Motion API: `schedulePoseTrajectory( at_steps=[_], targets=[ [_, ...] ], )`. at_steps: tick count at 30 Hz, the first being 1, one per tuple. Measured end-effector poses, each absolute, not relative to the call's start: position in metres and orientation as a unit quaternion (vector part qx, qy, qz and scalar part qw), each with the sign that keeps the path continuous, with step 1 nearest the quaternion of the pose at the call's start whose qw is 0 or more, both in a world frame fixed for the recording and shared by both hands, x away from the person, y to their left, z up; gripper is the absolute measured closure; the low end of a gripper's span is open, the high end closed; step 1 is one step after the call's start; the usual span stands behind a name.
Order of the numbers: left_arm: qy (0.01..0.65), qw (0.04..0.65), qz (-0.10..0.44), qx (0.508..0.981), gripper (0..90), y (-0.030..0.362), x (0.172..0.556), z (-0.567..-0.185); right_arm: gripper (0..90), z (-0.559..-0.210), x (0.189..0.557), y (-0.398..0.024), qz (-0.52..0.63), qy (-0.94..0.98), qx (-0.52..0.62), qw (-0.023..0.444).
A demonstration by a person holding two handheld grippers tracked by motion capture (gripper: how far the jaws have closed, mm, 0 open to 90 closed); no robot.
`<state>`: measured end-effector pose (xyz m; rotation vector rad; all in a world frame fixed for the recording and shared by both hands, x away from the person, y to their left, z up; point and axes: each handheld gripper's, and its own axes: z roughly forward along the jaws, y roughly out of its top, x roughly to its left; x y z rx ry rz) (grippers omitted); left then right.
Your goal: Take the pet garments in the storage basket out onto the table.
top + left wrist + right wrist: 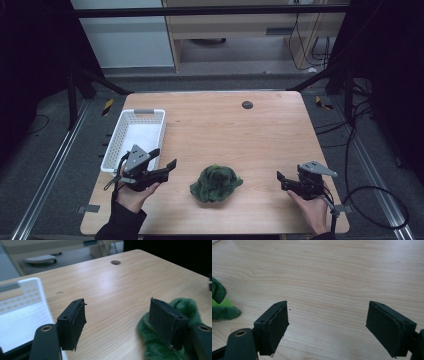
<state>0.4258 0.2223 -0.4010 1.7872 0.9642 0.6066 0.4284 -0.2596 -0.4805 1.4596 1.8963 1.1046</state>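
Tongs (pixel 166 158) (pixel 280 181) agape, flanking green plush (pixel 216 183)

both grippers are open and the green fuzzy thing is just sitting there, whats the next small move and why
Probably ease the left hand-held gripper rightward until its jaws straddle the green plush fabric toy. That gripper is open and holds nothing, and in its own view the toy already sits just beyond one jaw. The empty white perforated plastic basket lies on the left gripper's side, a likely drop spot. The right hand-held gripper is open too.
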Motion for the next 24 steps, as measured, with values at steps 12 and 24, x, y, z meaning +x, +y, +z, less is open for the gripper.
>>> schedulePoseTrajectory(
  at_steps=[12,24],
  targets=[
    [0.46,0.485,0.309,0.677,29.6,0.272,0.394,-0.422,17.7,-0.48,0.427,-0.262,0.408,0.695,0.536,0.251],
    [0.528,0.449,0.325,0.643,32.5,0.316,0.38,-0.448,17.6,-0.481,0.424,-0.264,0.409,0.695,0.536,0.251]
  ],
)
